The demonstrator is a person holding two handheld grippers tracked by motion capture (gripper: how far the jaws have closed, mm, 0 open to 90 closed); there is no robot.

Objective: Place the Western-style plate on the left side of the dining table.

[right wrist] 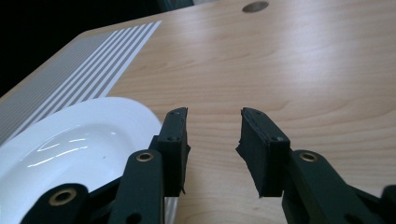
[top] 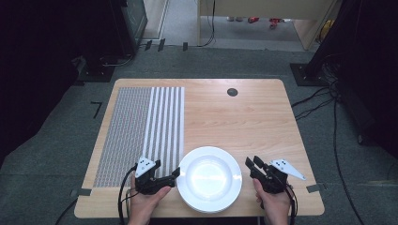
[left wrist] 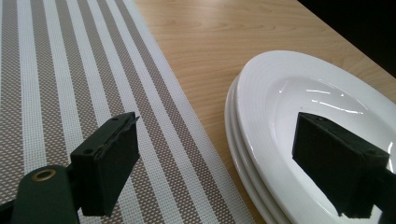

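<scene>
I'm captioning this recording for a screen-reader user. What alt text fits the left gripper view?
A stack of white plates sits on a wooden table, its near rim between the left gripper's open black jaws, one above the top plate, one over the striped placemat beside it.

Striped woven placemat on the wooden table — small dark hole (far edge).

A light wooden table stands on grey carpet. Beyond the table's far edge, dark equipment flanks a pale wooden unit. Black cables trail over the carpet right of the table. A round grommet hole sits near the table's far edge.
</scene>
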